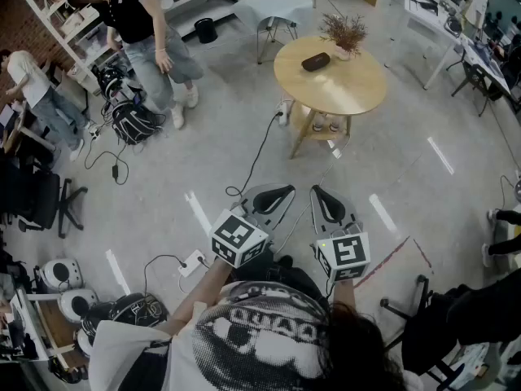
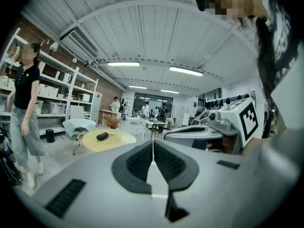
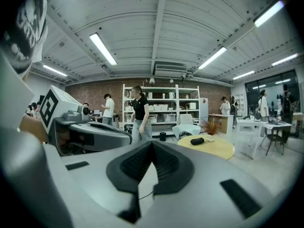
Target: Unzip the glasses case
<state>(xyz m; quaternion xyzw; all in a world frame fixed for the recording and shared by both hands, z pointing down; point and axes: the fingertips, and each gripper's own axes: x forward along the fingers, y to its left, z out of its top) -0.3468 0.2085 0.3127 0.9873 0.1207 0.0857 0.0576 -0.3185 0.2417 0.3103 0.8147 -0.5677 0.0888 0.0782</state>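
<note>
Head view: glasses case [image 1: 316, 61] on table [image 1: 346, 90], long axis up-right; left gripper [image 1: 275, 195], right gripper [image 1: 324, 199] pressed together.

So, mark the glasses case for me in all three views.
Head view: the glasses case lies upper centre, on the round table, left of the dried plant.
Left gripper view: the glasses case shows small at mid-left, on the round table.
Right gripper view: the glasses case shows right of centre, on the round table.
Shared landmark: the round table with the dried plant.
</note>
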